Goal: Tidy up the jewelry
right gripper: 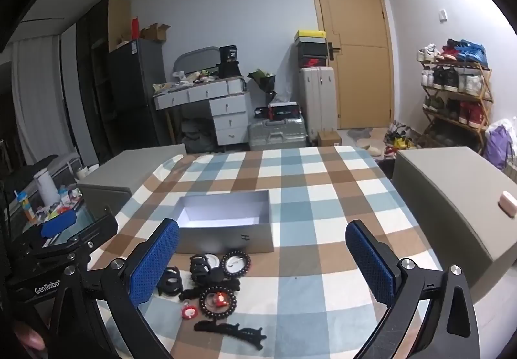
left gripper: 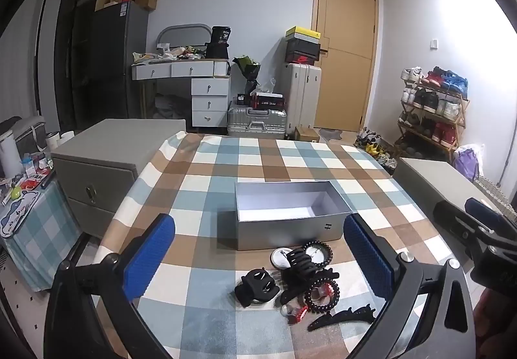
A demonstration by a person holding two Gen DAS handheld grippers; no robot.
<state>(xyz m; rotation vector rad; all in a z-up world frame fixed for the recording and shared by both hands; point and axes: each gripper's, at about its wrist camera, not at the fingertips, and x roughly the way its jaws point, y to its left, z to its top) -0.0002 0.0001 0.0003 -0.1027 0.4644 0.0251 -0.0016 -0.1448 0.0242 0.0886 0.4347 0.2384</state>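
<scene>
Left gripper (left gripper: 258, 255), right gripper (right gripper: 262, 257) spread wide, empty; box (left gripper: 287, 231) mid-table, margins free.

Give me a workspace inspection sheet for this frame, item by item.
Surface: checked tablecloth covers the table.
Job's things: open grey box, empty; in front of it a pile of black hair clips, bead bracelets and round badges.
Clutter: nothing seen on the cloth apart from these.
Grippers: left claw and right claw both open, holding nothing, short of the pile.
Cables: nothing seen.
Surroundings: grey cabinets either side, desk, suitcases, shoe rack, closed door.
</scene>
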